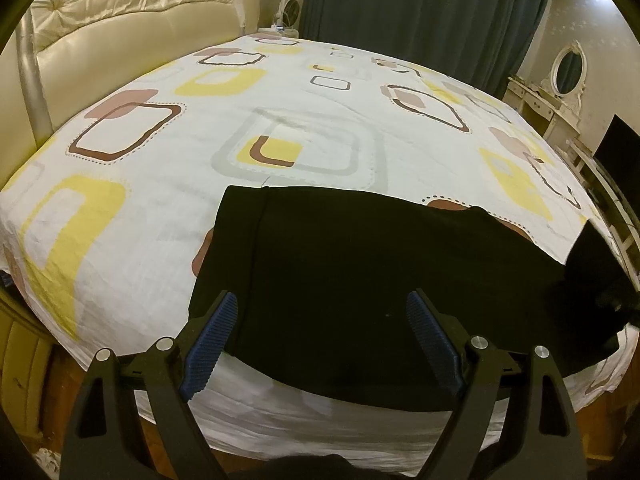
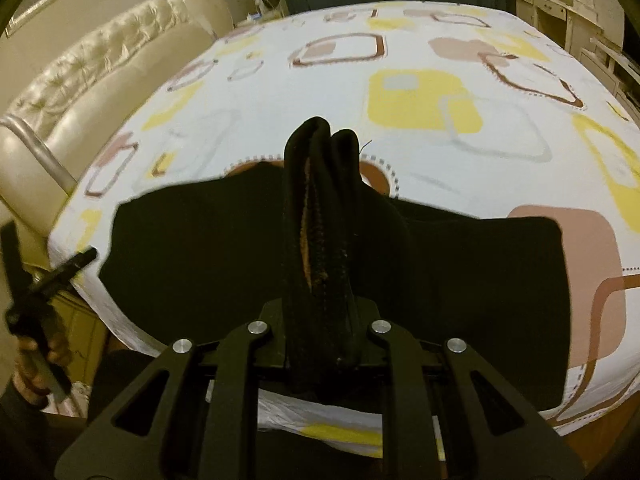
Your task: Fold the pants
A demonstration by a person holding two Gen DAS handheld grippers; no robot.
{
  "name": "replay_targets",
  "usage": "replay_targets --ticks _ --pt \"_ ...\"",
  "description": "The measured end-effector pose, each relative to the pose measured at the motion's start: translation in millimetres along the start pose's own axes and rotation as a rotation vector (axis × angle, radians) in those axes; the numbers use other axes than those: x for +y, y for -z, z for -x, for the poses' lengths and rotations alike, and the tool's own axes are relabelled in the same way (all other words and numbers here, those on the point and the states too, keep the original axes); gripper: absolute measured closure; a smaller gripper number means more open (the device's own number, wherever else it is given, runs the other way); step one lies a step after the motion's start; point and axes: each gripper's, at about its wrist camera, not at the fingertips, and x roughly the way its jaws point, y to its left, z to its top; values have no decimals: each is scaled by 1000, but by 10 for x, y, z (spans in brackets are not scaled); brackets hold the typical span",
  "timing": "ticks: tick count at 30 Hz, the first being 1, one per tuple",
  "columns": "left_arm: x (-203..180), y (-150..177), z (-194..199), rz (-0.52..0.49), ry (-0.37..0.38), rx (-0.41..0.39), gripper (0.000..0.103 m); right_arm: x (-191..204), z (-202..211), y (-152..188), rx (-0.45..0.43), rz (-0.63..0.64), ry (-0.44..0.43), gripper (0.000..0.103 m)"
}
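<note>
Right claw (image 2: 320, 216) grips a bunched fold of black pants (image 1: 360, 272); left claw (image 1: 322, 312) hovers wide above them on the bed (image 1: 160, 184).

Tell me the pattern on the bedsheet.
The bedsheet is white with yellow, brown and grey rounded squares; clearest in the left wrist view.

**Two wrist fisheyes, near bed edge**

Both looked forward and down across the bed (image 1: 280, 128), close over the black pants (image 1: 360, 264). Left sat left of right; both shared headboard (image 2: 92, 92), curtain (image 1: 420, 4), pants.
</note>
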Motion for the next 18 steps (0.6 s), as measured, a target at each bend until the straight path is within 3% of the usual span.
replay_targets --ticks 18 --pt "-2 -12 -19 1 14 8 18 457 -417 148 60 85 40 86"
